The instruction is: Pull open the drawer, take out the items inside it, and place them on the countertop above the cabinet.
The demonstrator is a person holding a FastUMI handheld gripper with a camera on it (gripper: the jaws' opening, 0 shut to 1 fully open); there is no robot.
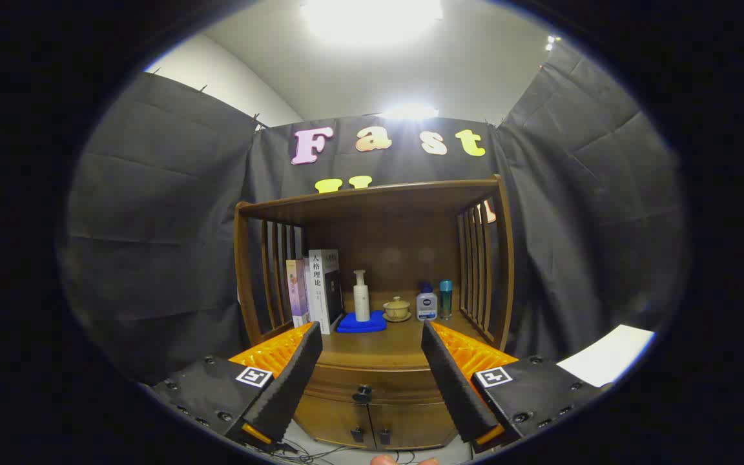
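A brown wooden cabinet (372,387) stands straight ahead, some way beyond my fingers. Its drawer (346,381) is closed, with a dark knob (363,391) at its middle, seen in the gap between the fingers. The countertop (378,345) above it carries books (317,287), a white pump bottle (361,296) on a blue cloth (361,323), a small lidded cup (396,309), a clear bottle (426,305) and a teal bottle (445,298). My gripper (370,345) is open, fingers wide apart with nothing between them.
Slatted wooden side rails (478,265) and a top shelf (372,197) enclose the countertop. Two lower cabinet doors (372,426) with dark handles sit under the drawer. Cables lie on the floor in front. A white sheet (608,361) lies at the right.
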